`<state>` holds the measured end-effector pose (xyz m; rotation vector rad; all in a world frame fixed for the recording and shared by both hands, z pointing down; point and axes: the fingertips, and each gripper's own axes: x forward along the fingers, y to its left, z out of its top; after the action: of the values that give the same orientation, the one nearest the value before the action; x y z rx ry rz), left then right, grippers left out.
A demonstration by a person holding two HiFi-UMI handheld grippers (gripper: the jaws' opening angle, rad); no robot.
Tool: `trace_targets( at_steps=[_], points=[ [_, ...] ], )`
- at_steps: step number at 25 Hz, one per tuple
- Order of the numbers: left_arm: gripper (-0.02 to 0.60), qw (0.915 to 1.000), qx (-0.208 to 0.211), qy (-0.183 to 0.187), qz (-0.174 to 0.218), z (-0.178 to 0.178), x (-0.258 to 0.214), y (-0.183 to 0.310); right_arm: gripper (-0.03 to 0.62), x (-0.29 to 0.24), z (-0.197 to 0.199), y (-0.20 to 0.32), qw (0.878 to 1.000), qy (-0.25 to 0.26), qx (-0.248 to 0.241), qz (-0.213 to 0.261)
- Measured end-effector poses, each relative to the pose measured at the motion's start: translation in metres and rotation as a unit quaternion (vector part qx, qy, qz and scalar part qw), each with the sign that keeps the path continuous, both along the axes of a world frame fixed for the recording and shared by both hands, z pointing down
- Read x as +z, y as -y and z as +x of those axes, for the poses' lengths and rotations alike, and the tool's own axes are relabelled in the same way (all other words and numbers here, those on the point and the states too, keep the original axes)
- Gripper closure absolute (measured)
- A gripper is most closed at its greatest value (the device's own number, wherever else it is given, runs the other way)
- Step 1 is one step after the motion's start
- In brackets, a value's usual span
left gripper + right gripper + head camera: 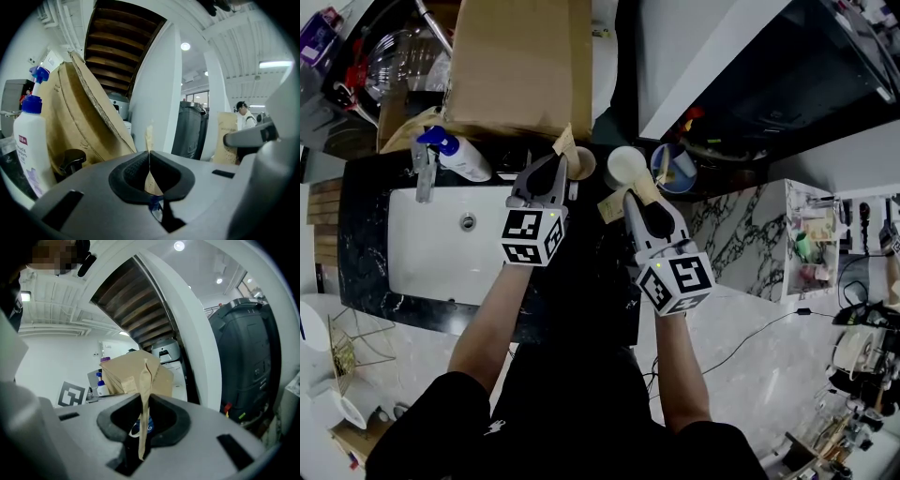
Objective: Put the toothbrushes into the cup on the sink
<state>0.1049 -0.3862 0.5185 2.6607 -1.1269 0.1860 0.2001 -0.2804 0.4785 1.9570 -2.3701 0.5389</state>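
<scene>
Here, both tools hang over the far edge of the black table (364,225), just right of the white sink basin (441,244) sunk into it. The left tool (557,161) has its jaws pressed together on a paper-wrapped toothbrush (149,136), a thin tan strip that stands upright out of the pads. The tool's tip sits just beside a brown cup (585,165). The right tool (630,194) pinches a second toothbrush (145,380) in the same tan wrapper. Its narrow jaws close on the toothbrush's middle, so it sticks out above and below the pads. A cream cup (625,167) stands just past this tool's tip. A blue cup (673,169) with something pale inside stands next to the cream cup, nearer the table's right end, and its blue wall shows low between the right tool's jaws. Each toothbrush is in its tool, not in a cup. Along the same far edge, behind the basin, are a white spray bottle with a blue cap (459,155) and a large cardboard box (516,66).
</scene>
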Motion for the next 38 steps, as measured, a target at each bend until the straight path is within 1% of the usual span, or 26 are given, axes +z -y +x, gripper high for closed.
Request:
trace_targets(
  at_steps=[5, 10, 11, 17, 19, 26, 33, 38],
  points=[
    [0.575, 0.9995, -0.024, -0.005, -0.022, -0.013, 0.007, 0.01, 0.534, -0.002, 0.0, 0.0, 1.0, 0.0, 0.004, 0.001],
    [0.569, 0.999, -0.03, 0.002, -0.032, -0.016, 0.012, 0.011, 0.534, -0.003, -0.001, -0.001, 1.0, -0.001, 0.004, 0.001],
    [0.563, 0.999, -0.03, 0.004, -0.033, -0.016, 0.013, 0.01, 0.534, -0.003, -0.002, -0.001, 1.0, -0.001, 0.004, 0.002],
    [0.478, 0.9991, -0.019, 0.013, -0.037, -0.02, 0.015, 0.003, 0.534, -0.009, -0.004, -0.004, 1.0, -0.003, 0.005, 0.008],
    [0.469, 0.9992, -0.015, 0.018, -0.034, -0.022, 0.014, -0.002, 0.534, -0.011, -0.004, -0.005, 1.0, -0.005, 0.005, 0.01],
    [0.477, 0.9994, -0.017, 0.022, -0.019, -0.035, -0.001, -0.015, 0.534, -0.025, -0.004, -0.012, 0.999, -0.02, 0.01, 0.022],
    [0.537, 0.9996, -0.023, 0.018, -0.004, -0.048, -0.025, -0.028, 0.534, -0.044, -0.002, -0.021, 0.999, -0.031, 0.011, 0.039],
    [0.559, 0.9994, -0.028, 0.015, 0.012, -0.055, -0.044, -0.036, 0.534, -0.058, 0.001, -0.026, 0.998, -0.042, 0.012, 0.053]
  ],
)
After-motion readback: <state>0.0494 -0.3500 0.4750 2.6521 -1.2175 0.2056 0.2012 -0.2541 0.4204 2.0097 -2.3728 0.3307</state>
